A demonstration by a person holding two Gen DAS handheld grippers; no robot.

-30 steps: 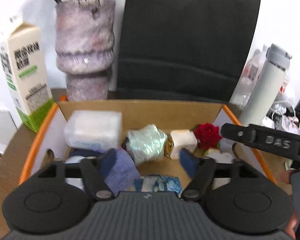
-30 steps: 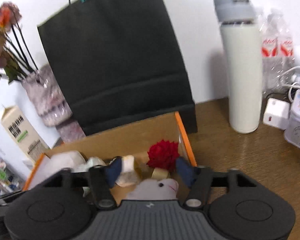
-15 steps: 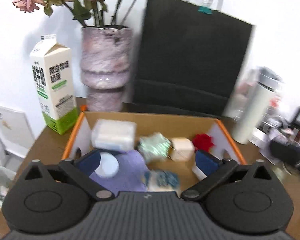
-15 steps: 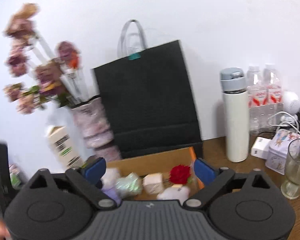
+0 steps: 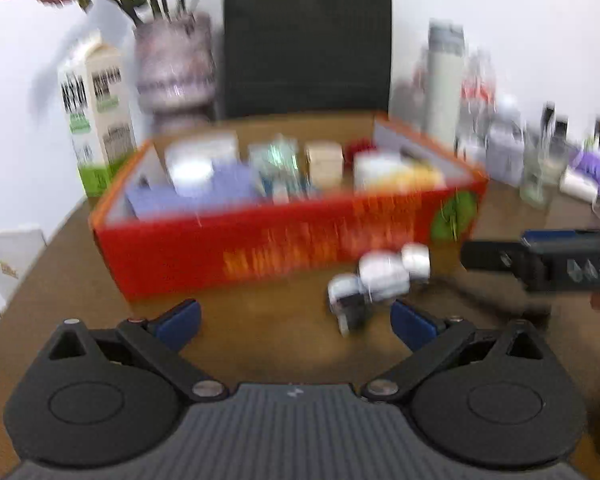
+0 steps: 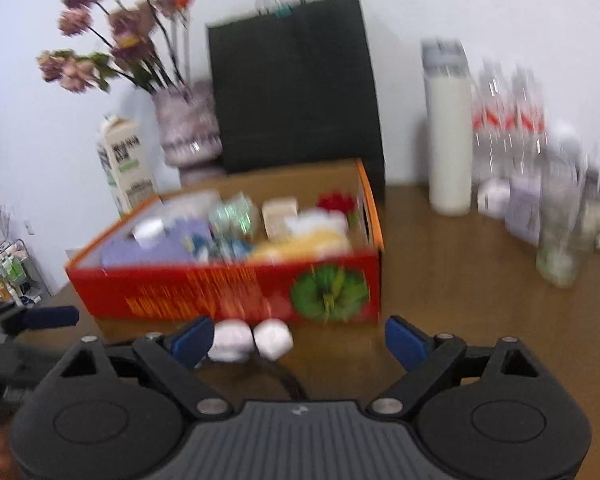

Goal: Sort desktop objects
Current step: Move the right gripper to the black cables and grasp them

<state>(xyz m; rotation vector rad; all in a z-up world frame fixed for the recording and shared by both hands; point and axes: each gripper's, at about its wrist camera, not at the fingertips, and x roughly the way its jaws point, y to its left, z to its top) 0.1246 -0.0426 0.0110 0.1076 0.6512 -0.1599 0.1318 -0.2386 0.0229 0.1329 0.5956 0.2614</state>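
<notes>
With my left tongs [image 5: 294, 322] spread and empty, the small white toy [image 5: 376, 280] lies on the bench [image 5: 260, 332] just in front of the red box [image 5: 284, 240]; it looks light, rigid and knobbly, so I'd pinch its middle. My right tongs [image 6: 298, 338] gape empty too.

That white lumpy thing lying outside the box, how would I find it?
Start at the red cardboard box in the middle of the wooden table. On the tabletop before its printed front wall lies the small white object. Unlike everything else being sorted, it sits outside the box.
</notes>
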